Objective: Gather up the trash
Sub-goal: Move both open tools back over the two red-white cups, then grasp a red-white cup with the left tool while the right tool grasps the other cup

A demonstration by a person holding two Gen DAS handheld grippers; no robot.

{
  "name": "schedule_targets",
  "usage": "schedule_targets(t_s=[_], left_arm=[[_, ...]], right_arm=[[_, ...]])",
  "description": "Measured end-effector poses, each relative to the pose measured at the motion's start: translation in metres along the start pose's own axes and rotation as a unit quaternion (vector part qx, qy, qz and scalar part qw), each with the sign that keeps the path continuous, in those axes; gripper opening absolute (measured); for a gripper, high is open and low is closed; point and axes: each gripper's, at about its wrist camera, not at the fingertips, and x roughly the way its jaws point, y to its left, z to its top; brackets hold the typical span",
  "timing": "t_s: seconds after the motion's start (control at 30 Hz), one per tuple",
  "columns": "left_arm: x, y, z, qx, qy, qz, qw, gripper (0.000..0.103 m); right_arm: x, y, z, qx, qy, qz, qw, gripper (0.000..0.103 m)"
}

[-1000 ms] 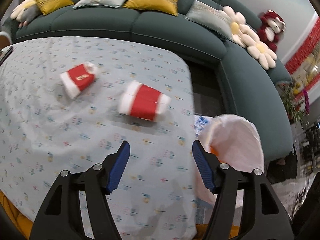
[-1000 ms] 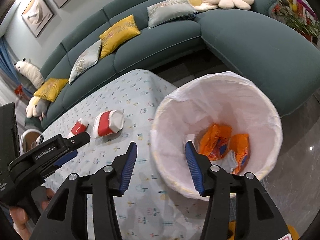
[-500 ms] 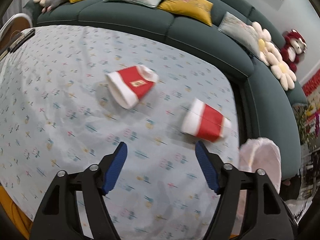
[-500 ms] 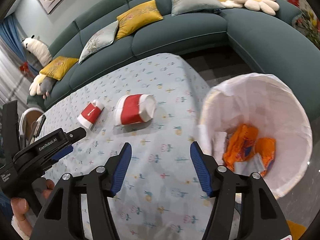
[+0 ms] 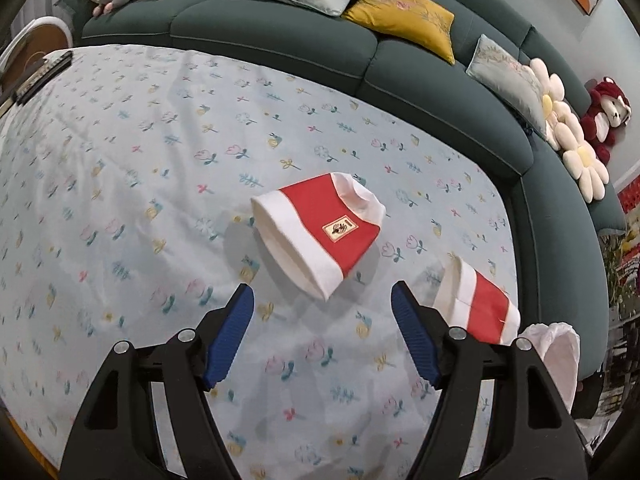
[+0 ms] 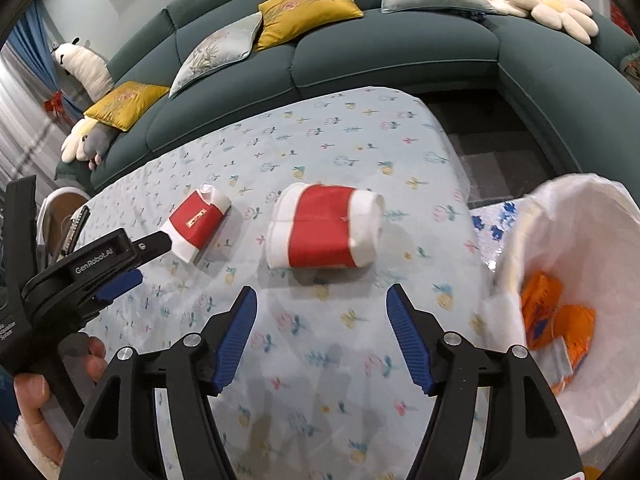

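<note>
Two crushed red-and-white paper cups lie on their sides on the flowered tablecloth. The flattened cup with a small label [image 5: 320, 232] lies just beyond my open left gripper [image 5: 322, 336]. The rounder cup [image 6: 324, 232] lies just beyond my open right gripper [image 6: 322, 336]; it also shows in the left wrist view [image 5: 478, 308]. The labelled cup [image 6: 198, 222] and the left gripper [image 6: 120, 264] show at the left of the right wrist view. A white-lined trash bin [image 6: 576, 264] stands off the table's right edge with orange wrappers [image 6: 556, 312] inside.
A dark green curved sofa [image 5: 320, 48] with yellow and grey cushions wraps the table's far side. A dark remote [image 5: 40, 76] lies at the far left table edge. A blue-patterned item [image 6: 492, 224] lies beside the bin. Plush toys sit on the sofa.
Both grippers have swung left, away from the bin and toward the cups. The left gripper now faces the labelled cup, the right gripper faces the rounder cup. Both stay open.
</note>
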Motion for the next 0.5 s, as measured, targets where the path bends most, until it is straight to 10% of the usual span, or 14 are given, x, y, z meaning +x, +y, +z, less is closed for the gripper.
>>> schedule_targets(t_s=[0.3,0.5], left_arm=[[0.029,-0.008,0.013,0.009,0.021,-0.009,0.9997,0.06],[0.041,-0.013,0.017,0.016,0.042,-0.016,0.9989,0.025]], right_arm=[[0.026,0.008,0.022,-0.011,-0.008,-0.026,1.0,0.078],[0.039,0.01,0.031,-0.009,-0.006,-0.039,0.999,0.08]])
